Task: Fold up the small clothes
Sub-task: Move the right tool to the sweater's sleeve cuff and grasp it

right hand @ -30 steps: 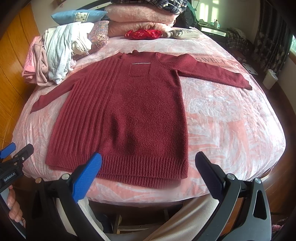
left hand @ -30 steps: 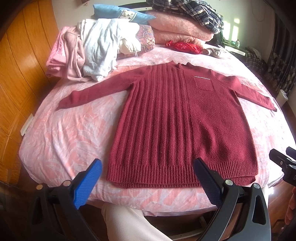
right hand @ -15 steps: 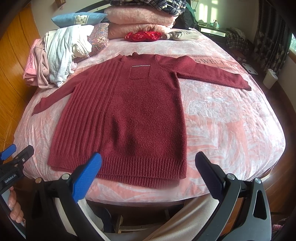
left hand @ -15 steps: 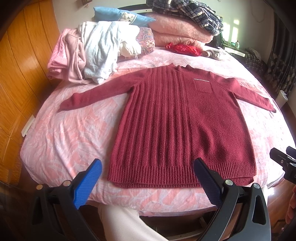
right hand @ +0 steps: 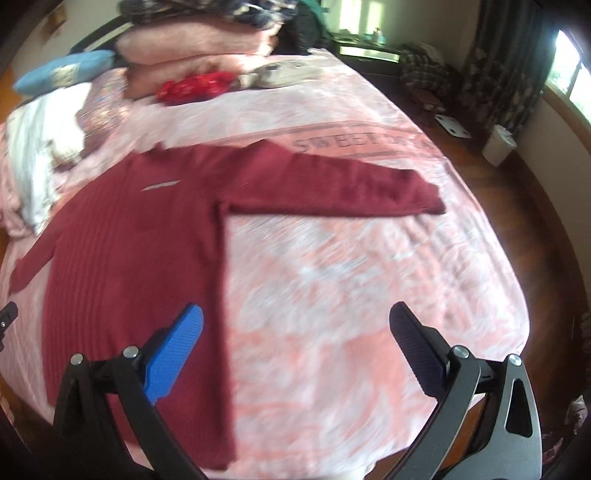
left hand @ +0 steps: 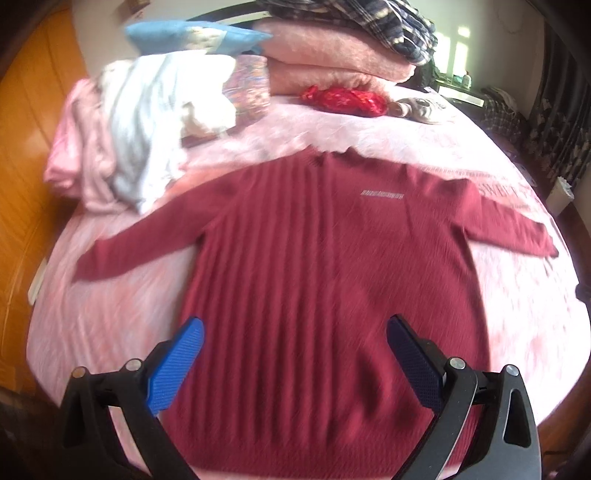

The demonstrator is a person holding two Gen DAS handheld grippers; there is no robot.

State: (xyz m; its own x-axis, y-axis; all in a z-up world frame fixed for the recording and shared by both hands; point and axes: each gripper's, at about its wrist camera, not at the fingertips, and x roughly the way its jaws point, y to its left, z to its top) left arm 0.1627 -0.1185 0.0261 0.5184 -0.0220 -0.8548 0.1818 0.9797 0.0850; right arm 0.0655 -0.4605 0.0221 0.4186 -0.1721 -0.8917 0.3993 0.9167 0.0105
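A dark red knitted sweater lies flat on the pink bed, front up, both sleeves spread out. My left gripper is open and empty above the sweater's lower body. In the right wrist view the sweater fills the left side, with its right sleeve stretched across the bed. My right gripper is open and empty above the bedspread, to the right of the sweater's side edge. Both views are motion-blurred.
A heap of white and pink clothes lies at the back left of the bed. Folded pink blankets, a blue pillow and a red cloth sit at the head. A white bin stands on the floor at right.
Both grippers have moved forward over the bed. The left one now hangs over the sweater's body; the right one has swung right, towards the right sleeve. Both stay open.
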